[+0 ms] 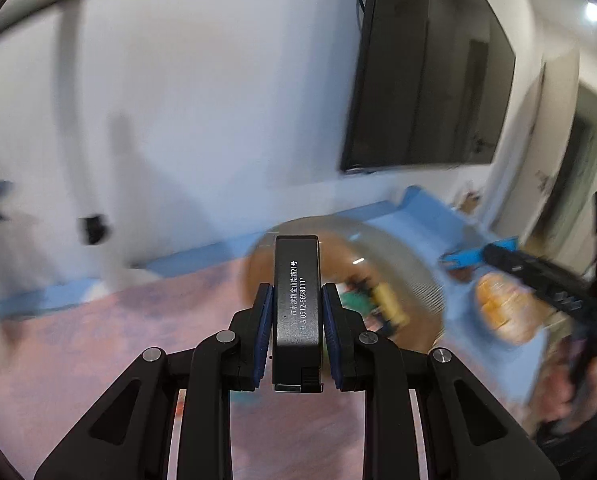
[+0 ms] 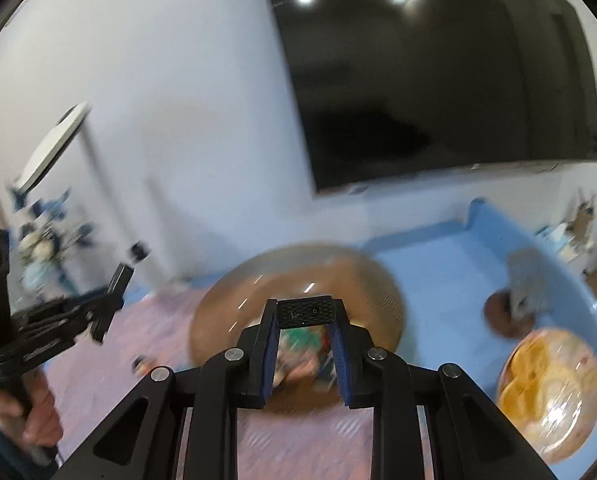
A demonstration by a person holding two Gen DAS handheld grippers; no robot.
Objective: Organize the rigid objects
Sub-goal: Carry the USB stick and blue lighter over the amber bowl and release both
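Left wrist view: pink surface (image 1: 98, 360) below, amber glass bowl (image 1: 398, 272) far right. Left hand-held gripper (image 1: 297, 312) clamped on black rectangular block (image 1: 296, 304), gripped at mid-length on both flat sides, lifted clear. Probably stiff, smooth, fairly light; slippery if pinched nearer an end. Right hand-held gripper (image 2: 305, 314) clamped at its tips on small black textured device (image 2: 305, 312).

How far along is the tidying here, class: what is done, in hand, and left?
Done: some small items, blurred, already lie in the brown bowl. In hand: the left gripper clamps a black lettered block; the right gripper pinches a small black device. Left: neither is set down yet.
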